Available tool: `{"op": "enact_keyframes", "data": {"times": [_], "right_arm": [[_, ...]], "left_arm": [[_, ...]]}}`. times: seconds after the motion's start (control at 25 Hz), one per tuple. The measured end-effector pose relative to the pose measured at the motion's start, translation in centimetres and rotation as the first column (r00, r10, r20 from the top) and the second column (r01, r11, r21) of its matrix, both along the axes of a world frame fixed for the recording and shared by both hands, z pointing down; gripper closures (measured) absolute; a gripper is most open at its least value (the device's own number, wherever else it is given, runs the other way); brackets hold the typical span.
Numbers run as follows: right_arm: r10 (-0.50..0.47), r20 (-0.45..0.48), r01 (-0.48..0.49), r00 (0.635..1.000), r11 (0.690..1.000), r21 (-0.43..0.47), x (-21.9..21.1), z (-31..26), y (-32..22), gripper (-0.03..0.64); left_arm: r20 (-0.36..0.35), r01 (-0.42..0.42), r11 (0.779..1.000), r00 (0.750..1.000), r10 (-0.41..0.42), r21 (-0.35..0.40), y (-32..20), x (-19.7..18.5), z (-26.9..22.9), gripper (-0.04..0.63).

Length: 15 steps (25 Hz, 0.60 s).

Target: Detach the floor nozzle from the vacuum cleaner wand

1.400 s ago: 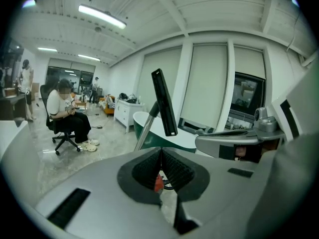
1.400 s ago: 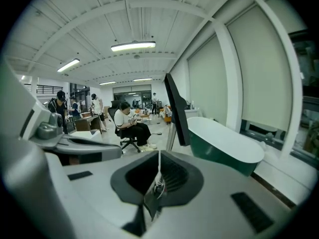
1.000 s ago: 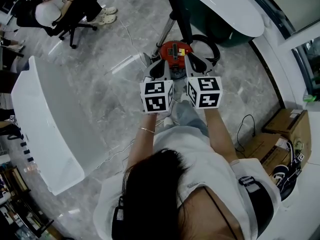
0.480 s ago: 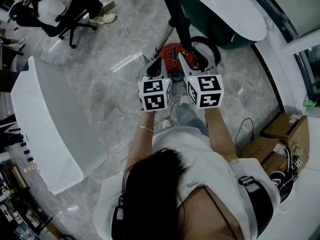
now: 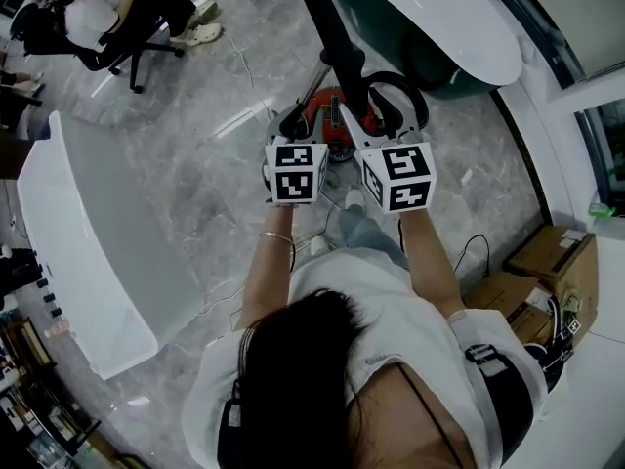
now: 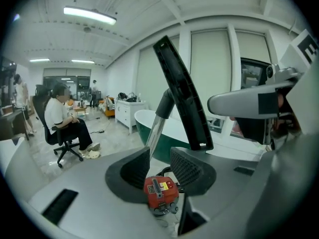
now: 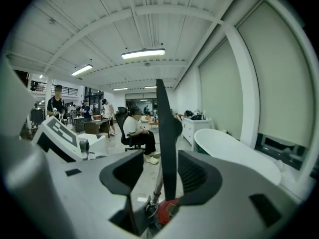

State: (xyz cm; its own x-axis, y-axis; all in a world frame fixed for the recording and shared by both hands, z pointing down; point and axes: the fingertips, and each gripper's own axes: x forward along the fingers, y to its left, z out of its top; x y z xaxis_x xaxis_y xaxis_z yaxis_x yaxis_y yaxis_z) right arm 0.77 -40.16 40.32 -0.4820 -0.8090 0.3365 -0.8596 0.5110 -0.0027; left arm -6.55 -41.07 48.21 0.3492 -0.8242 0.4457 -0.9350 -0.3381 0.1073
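Note:
The vacuum's red body (image 5: 335,113) sits on the floor, and its silver wand (image 5: 315,78) rises to the black floor nozzle (image 5: 330,29). My left gripper (image 5: 290,128) is at the body's left side and my right gripper (image 5: 379,117) at its right. Both have just been opening. In the left gripper view the left gripper (image 6: 159,164) stands open, with the wand (image 6: 156,129), nozzle (image 6: 183,91) and red body (image 6: 160,193) beyond the gap. In the right gripper view the right gripper (image 7: 158,172) is wide open; the nozzle (image 7: 166,133) stands edge-on in the gap, unpressed.
A green bathtub with a white rim (image 5: 444,22) is just behind the vacuum. A long white counter (image 5: 83,242) runs along the left. A person sits on an office chair (image 5: 117,22) at the far left. Cardboard boxes (image 5: 547,257) and a cable lie at the right.
Both grippers have edged forward beside the vacuum, the left one drifting leftward. Their jaws have spread apart. The nozzle and wand now lean further to the left.

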Motion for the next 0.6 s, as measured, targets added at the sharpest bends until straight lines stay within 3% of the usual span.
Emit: {"op": "enact_keyframes", "data": {"times": [0.24,0.6], "right_arm": [[-0.021,0.014,0.021,1.000,0.999,-0.039,0.4,0.9,-1.0,0.397],[-0.083,-0.018,0.082,0.996,0.994,-0.065,-0.9,1.4,-2.0,0.388]], "left_arm": [[0.045,-0.030,0.999,0.999,0.028,0.042,-2.9,0.6,0.8,0.477],[0.044,0.012,1.000,0.999,-0.013,0.019,-4.9,-0.4,1.7,0.437]]}}
